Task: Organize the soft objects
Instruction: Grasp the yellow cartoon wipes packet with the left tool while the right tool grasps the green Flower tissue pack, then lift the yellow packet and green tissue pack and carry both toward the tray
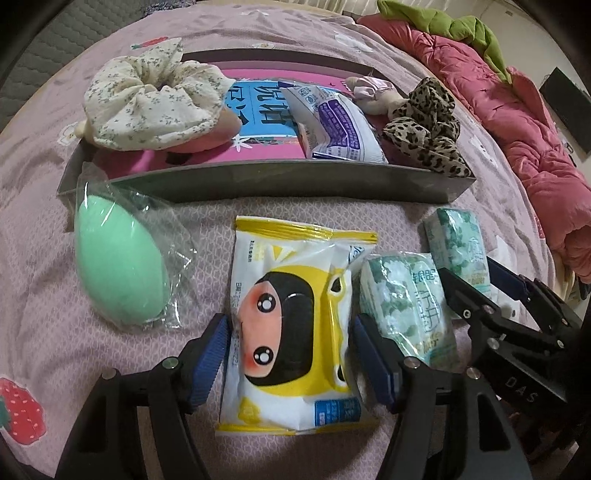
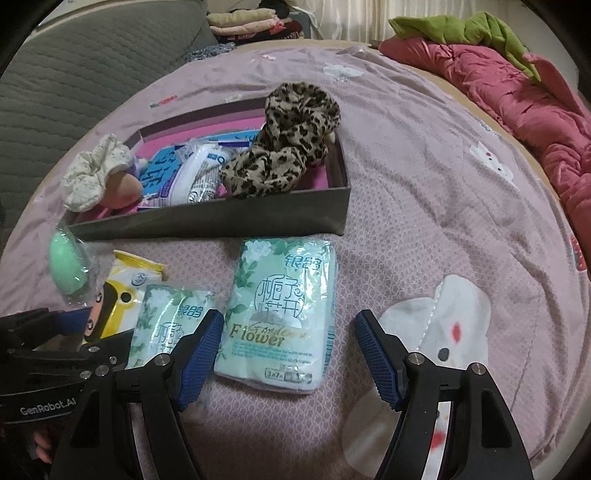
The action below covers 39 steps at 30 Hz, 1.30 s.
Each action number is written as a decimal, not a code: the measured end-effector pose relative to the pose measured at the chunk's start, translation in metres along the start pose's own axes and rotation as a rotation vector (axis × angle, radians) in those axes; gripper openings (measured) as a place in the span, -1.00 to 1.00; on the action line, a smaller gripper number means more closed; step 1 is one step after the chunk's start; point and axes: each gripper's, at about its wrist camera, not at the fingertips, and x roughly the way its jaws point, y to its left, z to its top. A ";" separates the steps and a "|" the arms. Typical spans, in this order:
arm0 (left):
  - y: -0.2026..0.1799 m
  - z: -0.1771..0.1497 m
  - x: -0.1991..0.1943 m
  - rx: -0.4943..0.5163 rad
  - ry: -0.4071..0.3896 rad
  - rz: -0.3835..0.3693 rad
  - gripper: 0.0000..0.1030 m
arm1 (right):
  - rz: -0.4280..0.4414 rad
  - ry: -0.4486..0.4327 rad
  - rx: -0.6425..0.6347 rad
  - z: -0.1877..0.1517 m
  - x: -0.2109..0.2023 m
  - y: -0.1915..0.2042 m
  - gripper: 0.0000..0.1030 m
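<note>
A grey box (image 1: 258, 182) (image 2: 221, 221) with a pink floor holds a floral scrunchie (image 1: 147, 107) (image 2: 92, 177), a leopard scrunchie (image 1: 424, 129) (image 2: 288, 140) and a blue-white packet (image 1: 332, 122) (image 2: 192, 177). On the bed in front lie a green sponge in plastic (image 1: 118, 266) (image 2: 68, 267), a yellow cartoon wipes pack (image 1: 295, 325) (image 2: 118, 295) and two green tissue packs (image 1: 406, 306) (image 1: 458, 247) (image 2: 166, 325) (image 2: 284, 314). My left gripper (image 1: 291, 358) is open, its fingers either side of the wipes pack. My right gripper (image 2: 290, 354) is open around the larger tissue pack's near end.
The pink patterned bedspread (image 2: 424, 221) lies under everything. A crumpled red quilt (image 1: 517, 129) (image 2: 517, 103) with a green cloth lies along the right. A grey cushion (image 2: 74, 74) is at the far left. Folded clothes (image 2: 251, 22) lie at the back.
</note>
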 end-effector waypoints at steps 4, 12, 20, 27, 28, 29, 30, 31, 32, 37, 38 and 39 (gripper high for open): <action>-0.002 0.001 0.004 0.012 -0.001 0.015 0.32 | -0.030 -0.017 -0.012 0.002 0.004 0.003 0.45; -0.010 0.007 0.011 0.030 -0.004 0.043 0.32 | -0.054 -0.047 -0.056 0.002 0.008 0.006 0.37; -0.023 0.012 0.010 0.065 -0.006 0.066 0.06 | -0.050 -0.076 -0.059 0.003 0.000 0.000 0.02; -0.024 0.013 0.001 0.045 -0.009 0.021 -0.06 | -0.046 -0.102 -0.043 0.005 -0.013 -0.005 0.01; -0.024 0.013 0.000 0.042 -0.008 0.014 -0.06 | -0.044 -0.104 -0.038 0.005 -0.015 -0.005 0.01; -0.024 0.013 -0.002 0.038 -0.009 0.006 -0.06 | -0.042 -0.109 -0.034 0.006 -0.017 -0.006 0.01; -0.024 0.014 -0.004 0.036 -0.013 0.001 -0.06 | -0.044 -0.114 -0.035 0.005 -0.019 -0.005 0.01; -0.025 0.014 -0.007 0.037 -0.019 -0.005 -0.06 | -0.043 -0.121 -0.036 0.006 -0.022 -0.005 0.01; -0.026 0.014 -0.010 0.036 -0.025 -0.010 -0.06 | -0.040 -0.123 -0.035 0.006 -0.024 -0.005 0.01; -0.025 0.017 -0.027 0.045 -0.058 -0.023 -0.06 | -0.030 -0.152 -0.031 0.010 -0.036 -0.003 0.01; -0.026 0.017 -0.030 0.044 -0.065 -0.023 -0.06 | -0.026 -0.157 -0.031 0.010 -0.039 -0.002 0.00; -0.025 0.016 -0.034 0.043 -0.071 -0.025 -0.06 | -0.024 -0.163 -0.031 0.011 -0.042 0.000 0.01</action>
